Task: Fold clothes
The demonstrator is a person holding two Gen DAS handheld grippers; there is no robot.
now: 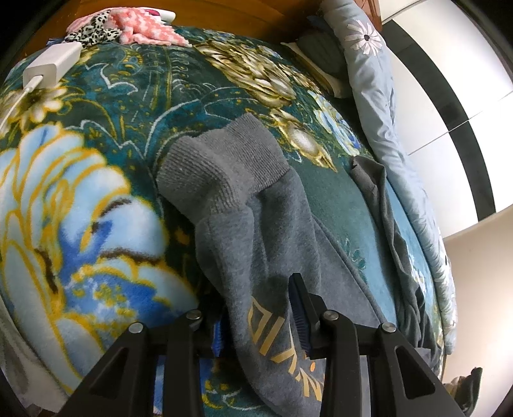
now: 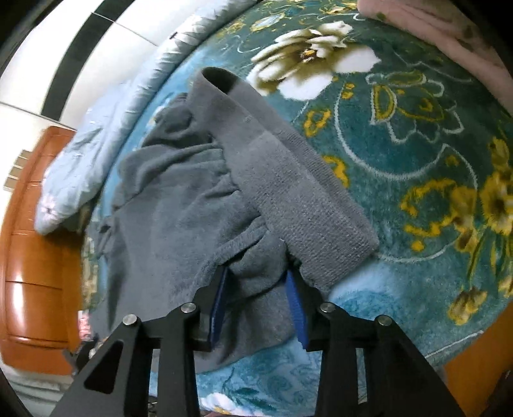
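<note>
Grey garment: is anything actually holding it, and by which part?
The left gripper seems to pinch the grey garment beside its gold lettering; the right gripper straddles a fold by the ribbed band, jaws apart, not gripping.

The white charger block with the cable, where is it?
In the left wrist view, the white charger block lies at the upper left on the floral teal blanket, beside the leopard-print cloth and the pink knitted cloth.

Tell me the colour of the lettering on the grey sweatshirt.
Gold lettering on the grey sweatshirt, clearest in the left wrist view.
</note>
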